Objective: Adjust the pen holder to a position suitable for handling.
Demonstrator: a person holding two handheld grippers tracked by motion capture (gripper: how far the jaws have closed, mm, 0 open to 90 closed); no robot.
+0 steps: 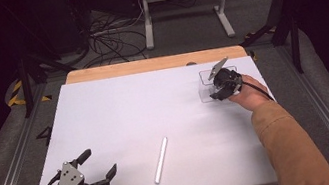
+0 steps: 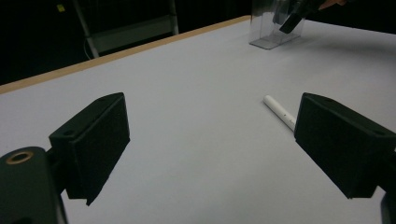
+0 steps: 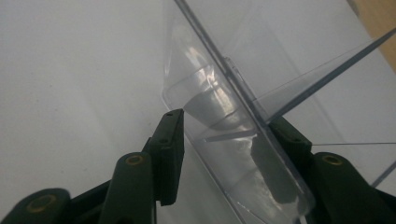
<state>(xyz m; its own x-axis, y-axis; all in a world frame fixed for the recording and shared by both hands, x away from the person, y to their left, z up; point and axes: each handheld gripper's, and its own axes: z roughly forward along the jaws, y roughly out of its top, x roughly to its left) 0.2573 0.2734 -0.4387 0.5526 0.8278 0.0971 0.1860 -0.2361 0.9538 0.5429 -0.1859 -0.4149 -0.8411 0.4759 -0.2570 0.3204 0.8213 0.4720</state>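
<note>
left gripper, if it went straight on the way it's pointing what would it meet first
Probably nothing soon: the open left gripper points across the bare white table. The white stick lies just right of that line, by the right-hand jaw; the clear box stands farther off, also to the right.

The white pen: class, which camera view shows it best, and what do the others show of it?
The high view: the whole white pen lies in plain sight on the table. The left gripper view shows one end; the rest is hidden behind a jaw.
</note>
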